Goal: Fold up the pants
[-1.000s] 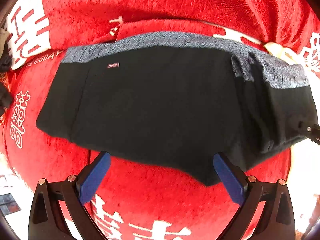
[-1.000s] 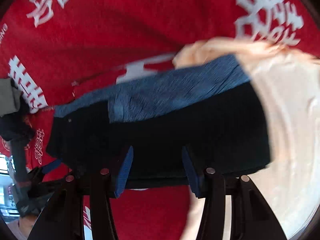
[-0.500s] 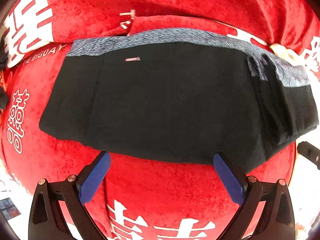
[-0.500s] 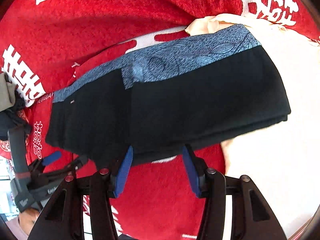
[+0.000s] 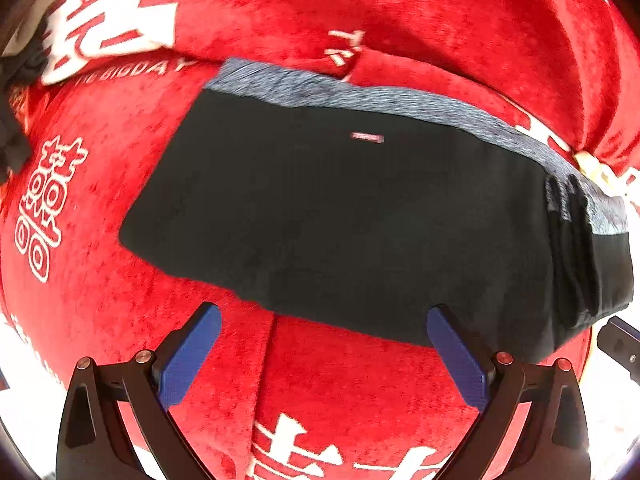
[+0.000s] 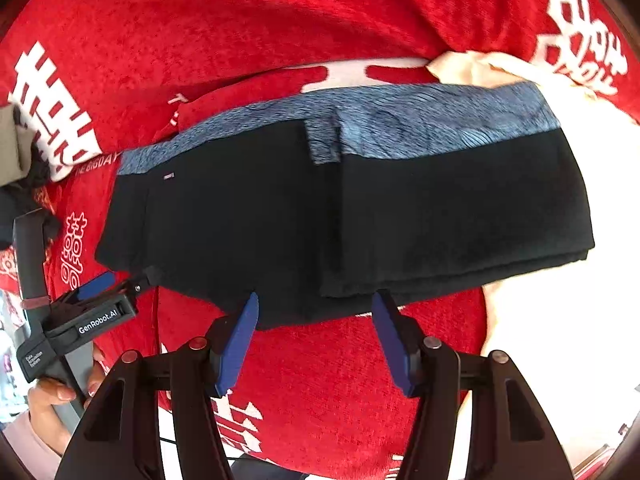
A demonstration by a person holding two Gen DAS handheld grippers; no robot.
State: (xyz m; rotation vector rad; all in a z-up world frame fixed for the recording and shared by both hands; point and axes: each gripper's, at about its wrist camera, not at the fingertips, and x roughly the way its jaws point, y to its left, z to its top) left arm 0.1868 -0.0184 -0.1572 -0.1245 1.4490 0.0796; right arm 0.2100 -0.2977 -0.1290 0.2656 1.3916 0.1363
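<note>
The black pants (image 5: 360,220), with a blue-grey waistband (image 5: 400,100), lie folded flat on the red cloth (image 5: 340,380). In the right wrist view the pants (image 6: 260,220) have their right part folded over the middle. My left gripper (image 5: 324,318) hovers open and wide at their near edge, holding nothing. It also shows as the left gripper (image 6: 120,280) by the pants' left corner. My right gripper (image 6: 316,300) hangs over the near edge of the fold. Its jaws are opening and the pads do not press the fabric.
A red cloth with white characters (image 6: 320,20) covers the surface. A cream cloth (image 6: 560,340) lies at the right, under the pants' end. Dark and grey garments (image 6: 16,152) are piled at the left edge. A person's hand (image 6: 52,396) holds the left gripper's handle.
The right gripper's jaws have widened and it has drawn back from the fold, which now lies flat. The left gripper slid leftward along the near edge, still open.
</note>
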